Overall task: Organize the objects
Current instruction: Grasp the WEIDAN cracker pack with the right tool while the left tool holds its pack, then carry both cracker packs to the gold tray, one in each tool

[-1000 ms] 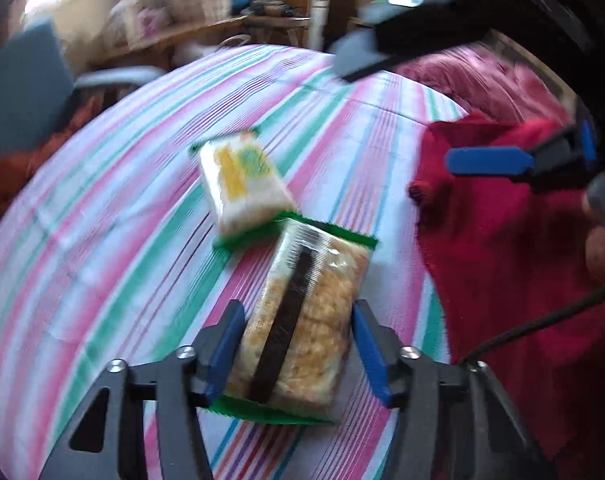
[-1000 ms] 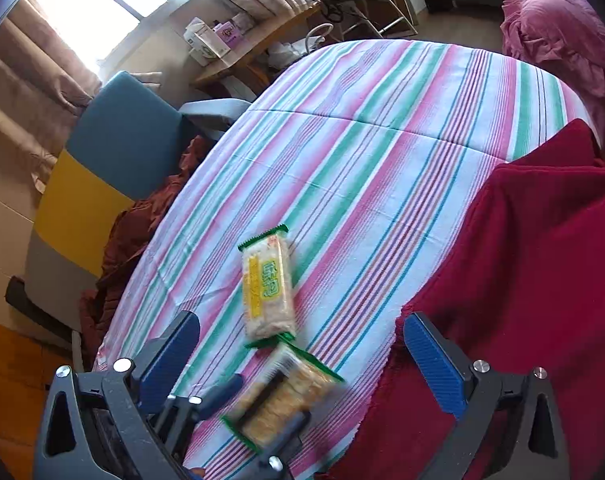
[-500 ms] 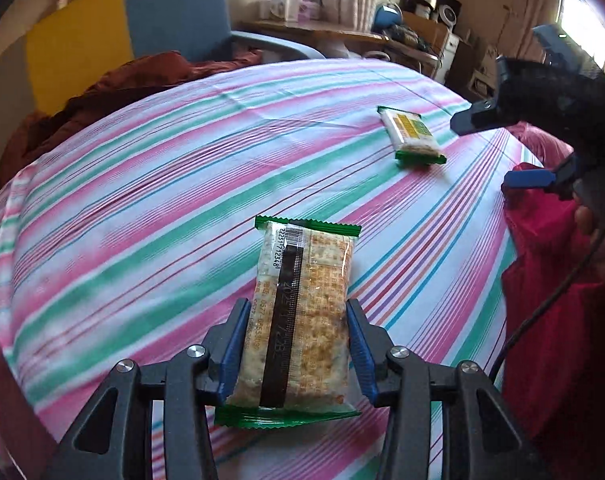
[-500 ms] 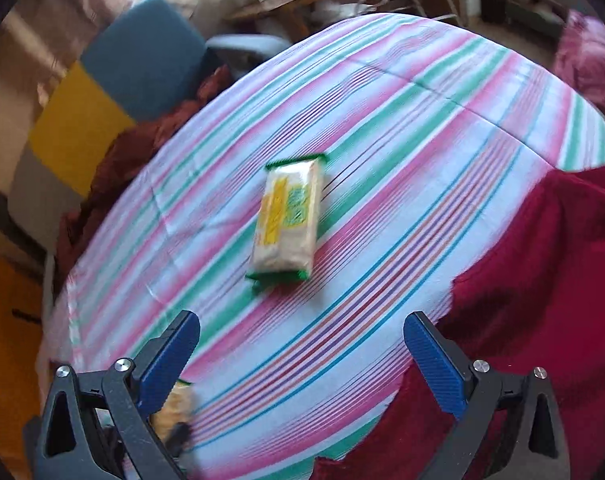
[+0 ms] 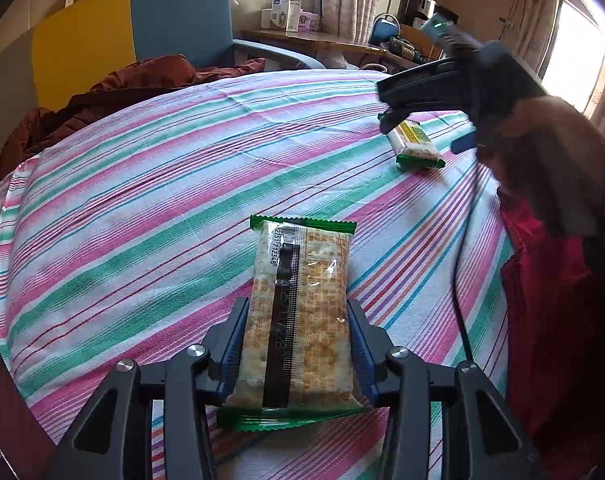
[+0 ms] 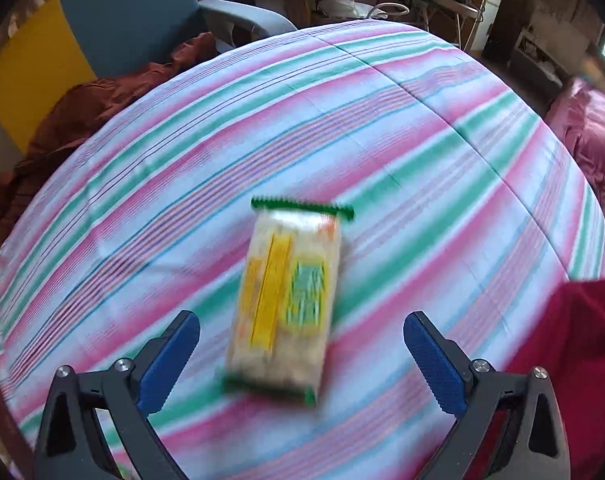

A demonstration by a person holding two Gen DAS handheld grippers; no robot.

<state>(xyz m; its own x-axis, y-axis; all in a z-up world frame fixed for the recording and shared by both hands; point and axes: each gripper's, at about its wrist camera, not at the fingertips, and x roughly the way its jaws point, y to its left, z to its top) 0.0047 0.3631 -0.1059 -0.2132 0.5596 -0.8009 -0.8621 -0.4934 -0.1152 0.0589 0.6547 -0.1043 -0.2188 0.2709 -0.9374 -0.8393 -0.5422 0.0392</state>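
A cracker packet (image 5: pixel 302 300) with green ends lies seam side up on the striped cloth, and my left gripper (image 5: pixel 298 320) is shut on its sides. A second cracker packet (image 5: pixel 414 146) with a yellow and green label lies further off to the right. In the left wrist view a hand (image 5: pixel 542 152) holds my right gripper (image 5: pixel 422 132) just above that packet. The right wrist view shows this labelled packet (image 6: pixel 290 300), blurred, lying lengthwise between the jaws of my right gripper (image 6: pixel 300 320). Those jaws stand wide open and the blue pads (image 6: pixel 434 364) are well clear of it.
The round table wears a pink, green and white striped cloth (image 5: pixel 142 200). A red cloth (image 6: pixel 582 340) covers its right edge. A blue and yellow chair (image 5: pixel 174 20) with a brown garment (image 5: pixel 122 88) stands behind the table. A cluttered desk (image 5: pixel 302 36) is further back.
My left gripper carried its packet away from the labelled one, toward the near side of the table. My right gripper swung over and dropped around the labelled packet.
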